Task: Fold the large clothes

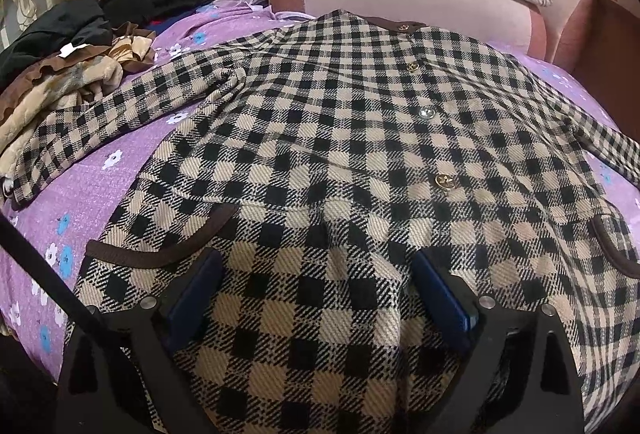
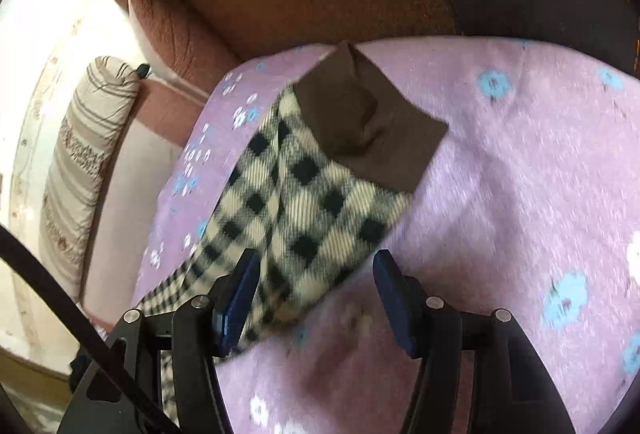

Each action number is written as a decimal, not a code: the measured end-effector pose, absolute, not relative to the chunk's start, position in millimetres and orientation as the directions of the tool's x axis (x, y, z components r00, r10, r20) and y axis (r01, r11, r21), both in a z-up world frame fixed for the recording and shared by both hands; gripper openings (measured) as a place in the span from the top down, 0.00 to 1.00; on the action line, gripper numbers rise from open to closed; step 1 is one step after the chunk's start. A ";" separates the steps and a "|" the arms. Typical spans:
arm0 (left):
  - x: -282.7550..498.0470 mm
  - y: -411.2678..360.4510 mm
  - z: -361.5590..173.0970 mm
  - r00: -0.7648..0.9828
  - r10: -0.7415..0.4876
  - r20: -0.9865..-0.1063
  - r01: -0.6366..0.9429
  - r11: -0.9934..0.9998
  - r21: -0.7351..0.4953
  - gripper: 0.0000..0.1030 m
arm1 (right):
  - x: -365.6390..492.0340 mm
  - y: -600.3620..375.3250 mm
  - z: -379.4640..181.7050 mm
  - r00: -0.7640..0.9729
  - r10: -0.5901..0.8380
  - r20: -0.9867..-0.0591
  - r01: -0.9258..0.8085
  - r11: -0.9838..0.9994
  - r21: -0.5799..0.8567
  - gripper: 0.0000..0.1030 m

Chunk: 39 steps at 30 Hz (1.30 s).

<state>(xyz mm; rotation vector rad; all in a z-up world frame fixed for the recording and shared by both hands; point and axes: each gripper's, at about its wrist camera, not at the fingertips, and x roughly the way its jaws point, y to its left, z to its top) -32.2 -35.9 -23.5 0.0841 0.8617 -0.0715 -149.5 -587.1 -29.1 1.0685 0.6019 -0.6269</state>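
Coat (image 1: 340, 122) lies spread on the bed (image 1: 100, 186) for folding; left gripper (image 1: 316, 298) hovers released over the hem, right gripper (image 2: 316, 298) released astride the sleeve (image 2: 312, 218).

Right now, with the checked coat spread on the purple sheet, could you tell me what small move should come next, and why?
Probably close the right gripper on the beige-and-black checked sleeve. Its jaws stand open around the sleeve near the brown cuff, nothing is gripped, and the sleeve lies out sideways.

Purple floral bed (image 1: 100, 190), checked coat (image 1: 320, 138), clothes pile (image 1: 72, 66)
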 end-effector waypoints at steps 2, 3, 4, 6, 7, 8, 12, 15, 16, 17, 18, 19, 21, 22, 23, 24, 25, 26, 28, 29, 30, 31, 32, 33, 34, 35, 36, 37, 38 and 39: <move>-33.2 -34.7 -23.7 0.651 -0.031 -0.759 0.099 0.994 0.044 0.08 | -137.3 -591.6 -28.0 0.670 -0.212 -0.712 0.731 0.361 0.580 0.34; -33.9 -34.3 -23.8 0.651 -0.032 -0.759 0.100 0.994 0.044 0.08 | -128.4 -594.7 -30.1 0.664 -0.224 -0.713 0.735 0.369 0.568 0.34; -34.2 -34.8 -23.6 0.651 -0.032 -0.759 0.101 0.994 0.044 0.08 | -123.0 -596.8 -30.7 0.659 -0.230 -0.716 0.739 0.377 0.558 0.34; -34.5 -34.0 -23.0 0.650 -0.040 -0.759 0.111 0.993 0.043 0.08 | -112.4 -597.3 -28.0 0.665 -0.217 -0.715 0.729 0.399 0.556 0.76; -36.2 -32.6 -22.7 0.649 -0.044 -0.759 0.116 0.992 0.042 0.08 | -106.4 -596.6 -27.7 0.671 -0.195 -0.715 0.718 0.413 0.561 0.90; -37.3 -31.7 -21.9 0.648 -0.046 -0.761 0.119 0.992 0.042 0.08 | -100.7 -593.8 -24.1 0.668 -0.199 -0.717 0.718 0.427 0.550 0.92; -42.2 -20.3 -12.2 0.664 -0.059 -0.745 0.108 0.994 0.017 0.08 | -75.8 -560.3 10.4 0.642 -0.301 -0.705 0.717 0.561 0.414 0.92; -43.9 -7.9 -0.3 0.687 -0.056 -0.724 0.088 0.996 0.006 0.08 | -47.4 -511.4 35.8 0.666 -0.322 -0.673 0.649 0.694 0.310 0.92; -43.9 -3.4 3.0 0.696 -0.048 -0.717 0.075 0.997 0.006 0.08 | -31.6 -487.9 44.2 0.680 -0.313 -0.663 0.608 0.747 0.271 0.92; -43.8 3.7 6.7 0.703 -0.040 -0.710 0.056 0.998 -0.001 0.08 | -21.3 -470.2 48.6 0.692 -0.299 -0.657 0.570 0.784 0.244 0.92; -43.5 11.0 10.2 0.706 -0.035 -0.707 0.038 0.999 -0.011 0.08 | -8.8 -450.9 52.9 0.705 -0.275 -0.653 0.527 0.820 0.224 0.92; -42.1 17.5 12.9 0.708 -0.030 -0.706 0.022 1.000 -0.020 0.08 | 5.4 -427.2 56.7 0.721 -0.235 -0.652 0.471 0.856 0.212 0.92; -40.2 32.0 17.1 0.710 -0.022 -0.703 -0.012 0.999 -0.043 0.08 | 32.6 -384.6 59.9 0.734 -0.161 -0.659 0.379 0.903 0.201 0.92; -39.2 39.4 19.7 0.711 -0.014 -0.703 -0.033 0.998 -0.054 0.08 | 43.1 -366.2 59.6 0.736 -0.134 -0.664 0.344 0.918 0.195 0.92; -38.2 47.2 21.6 0.711 -0.007 -0.703 -0.054 0.996 -0.066 0.08 | 54.1 -349.5 59.7 0.738 -0.107 -0.666 0.311 0.930 0.195 0.92; -37.6 55.4 23.5 0.711 -0.004 -0.703 -0.076 0.994 -0.083 0.08 | 70.7 -322.7 59.3 0.739 -0.060 -0.671 0.258 0.945 0.200 0.92; -37.4 60.9 25.0 0.711 -0.005 -0.703 -0.090 0.991 -0.098 0.08 | 78.8 -306.0 57.9 0.738 -0.033 -0.674 0.227 0.953 0.202 0.92; -36.7 68.4 26.6 0.712 -0.006 -0.702 -0.108 0.987 -0.118 0.08 | 90.2 -283.9 55.5 0.732 -0.001 -0.681 0.187 0.962 0.200 0.92; -35.1 79.3 28.5 0.715 -0.003 -0.699 -0.133 0.981 -0.140 0.08 | 107.6 -237.1 47.2 0.716 0.054 -0.696 0.105 0.977 0.183 0.92; -34.9 84.0 30.1 0.718 0.000 -0.696 -0.143 0.979 -0.148 0.08 | 115.7 -214.7 39.3 0.704 0.084 -0.705 0.060 0.982 0.177 0.92; -35.2 86.5 31.7 0.721 0.002 -0.693 -0.149 0.977 -0.152 0.08 | 121.4 -193.9 32.6 0.690 0.109 -0.716 0.019 0.986 0.168 0.92; -35.4 89.1 33.3 0.725 0.007 -0.689 -0.154 0.976 -0.153 0.08 | 126.9 -170.4 23.4 0.673 0.127 -0.729 -0.026 0.989 0.148 0.92; -35.4 90.7 34.7 0.729 0.013 -0.684 -0.160 0.975 -0.153 0.08 | 131.7 -151.0 14.8 0.653 0.152 -0.742 -0.070 0.988 0.141 0.92; -35.4 93.6 35.5 0.732 0.020 -0.681 -0.166 0.975 -0.149 0.08 | 135.7 -133.5 4.6 0.623 0.189 -0.759 -0.116 0.982 0.149 0.92; -35.4 94.3 36.8 0.733 0.025 -0.680 -0.170 0.974 -0.148 0.08 | 138.0 -122.0 -5.0 0.594 0.218 -0.775 -0.150 0.976 0.159 0.92; -35.7 96.4 37.2 0.732 0.029 -0.680 -0.176 0.973 -0.148 0.08 | 137.8 -111.9 -13.5 0.564 0.247 -0.788 -0.182 0.968 0.173 0.87; -35.9 99.1 37.5 0.731 0.029 -0.682 -0.181 0.971 -0.153 0.08 | 137.3 -102.5 -20.5 0.533 0.275 -0.800 -0.214 0.959 0.188 0.82; -35.6 100.4 38.3 0.730 0.026 -0.683 -0.184 0.970 -0.160 0.08 | 134.8 -95.9 -26.6 0.496 0.321 -0.807 -0.252 0.942 0.220 0.78; -35.9 101.6 39.1 0.729 0.023 -0.684 -0.187 0.968 -0.167 0.08 | 128.3 -92.9 -27.8 0.478 0.356 -0.803 -0.274 0.929 0.249 0.65; -36.2 103.2 39.3 0.729 0.020 -0.685 -0.189 0.967 -0.173 0.08 | 122.6 -92.0 -25.1 0.472 0.389 -0.791 -0.291 0.916 0.277 0.54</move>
